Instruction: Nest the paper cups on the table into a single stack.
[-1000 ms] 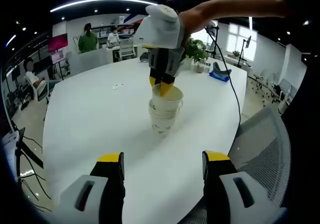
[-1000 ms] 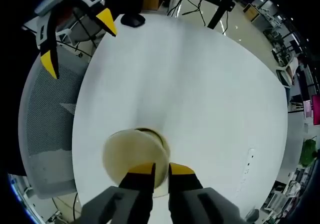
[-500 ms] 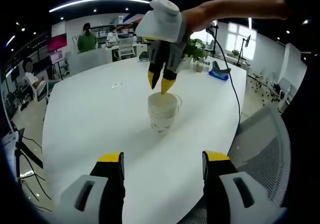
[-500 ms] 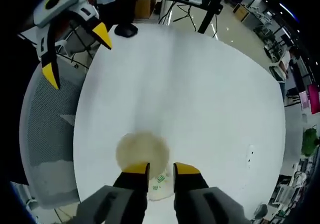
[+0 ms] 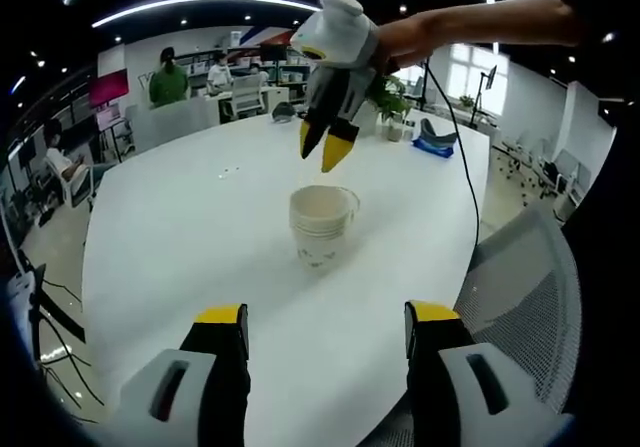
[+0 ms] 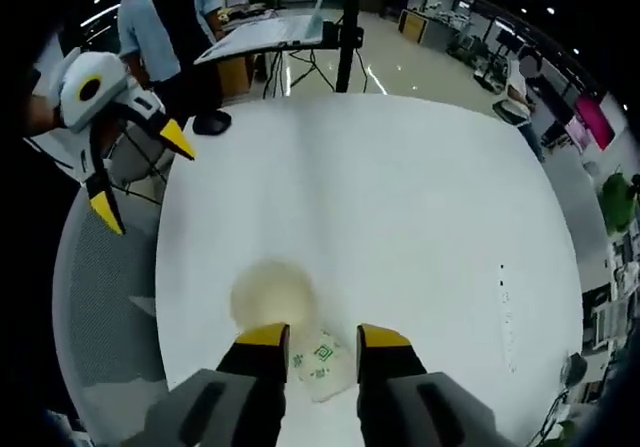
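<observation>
A stack of nested white paper cups (image 5: 322, 225) stands upright near the middle of the white table (image 5: 170, 237). My right gripper (image 5: 325, 147) hangs just above the stack's mouth, apart from it, its yellow-tipped jaws slightly open and holding nothing. In the right gripper view the stack (image 6: 283, 299) lies below and just ahead of my right gripper (image 6: 323, 337), with green print on its side. My left gripper (image 5: 326, 317) stands open near the table's near edge, well short of the stack, with nothing between its jaws. From the right gripper view the left gripper (image 6: 140, 175) appears off the table's edge, open.
A grey mesh office chair (image 5: 525, 287) sits at the table's near right edge. A black cable (image 5: 466, 172), a blue object (image 5: 438, 147) and a potted plant (image 5: 392, 97) are at the far side. A black mouse-like item (image 6: 212, 122) lies on the table edge. People sit at desks beyond (image 5: 168, 79).
My right gripper was shut on the top cup's rim inside the stack; it has let go, opened and risen above the stack. My left gripper has stayed put.
</observation>
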Tool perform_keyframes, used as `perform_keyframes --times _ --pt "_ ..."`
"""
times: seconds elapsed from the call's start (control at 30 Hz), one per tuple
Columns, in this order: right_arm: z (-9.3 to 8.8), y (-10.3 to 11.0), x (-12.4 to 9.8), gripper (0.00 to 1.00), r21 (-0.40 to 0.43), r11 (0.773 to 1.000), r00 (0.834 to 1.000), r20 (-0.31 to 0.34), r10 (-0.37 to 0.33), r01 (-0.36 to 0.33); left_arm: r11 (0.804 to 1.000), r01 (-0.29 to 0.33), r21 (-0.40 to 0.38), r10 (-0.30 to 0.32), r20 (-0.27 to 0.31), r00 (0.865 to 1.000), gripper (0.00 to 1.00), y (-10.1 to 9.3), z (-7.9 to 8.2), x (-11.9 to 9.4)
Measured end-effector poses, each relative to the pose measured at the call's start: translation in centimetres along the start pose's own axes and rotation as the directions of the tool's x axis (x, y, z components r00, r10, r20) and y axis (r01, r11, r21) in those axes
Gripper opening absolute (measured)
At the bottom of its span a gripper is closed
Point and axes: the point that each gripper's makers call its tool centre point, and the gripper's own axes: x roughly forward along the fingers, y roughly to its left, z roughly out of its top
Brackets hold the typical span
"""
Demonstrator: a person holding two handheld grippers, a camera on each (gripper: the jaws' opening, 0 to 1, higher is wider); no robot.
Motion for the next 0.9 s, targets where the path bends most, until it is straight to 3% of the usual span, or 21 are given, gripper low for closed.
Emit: perform_keyframes --times 0.37,0.43,0.5,0.7,0.9 --pt "-4.1 -0.1 -1.0 0.31 0.125 0.991 0.997 0.058 -0.048 0.041 1.0 0.002 0.007 -0.002 -0.006 1.0 0.63 -0.2 0.3 0.2" --pt "-4.5 -0.5 -0.8 0.31 0.167 0.985 0.996 0.073 -0.05 0.038 1.0 0.002 0.009 -0.002 -0.008 1.0 0.63 -0.2 0.3 0.2" --pt "-5.1 0.8 -1.0 0.31 0.217 0.976 0.994 0.1 -0.052 0.03 1.0 0.002 0.01 -0.002 -0.01 1.0 0.63 -0.2 0.3 0.2" --pt "-7.4 0.3 -0.7 0.32 0.283 0.958 0.989 0.126 -0.081 0.042 1.0 -0.001 0.01 0.001 -0.016 1.0 0.63 -0.1 0.2 0.3" --pt "-9.2 0.2 0.2 0.33 0.38 0.925 0.981 0.17 -0.091 0.02 1.0 -0.002 0.01 0.002 -0.023 1.0 0.63 -0.2 0.1 0.5"
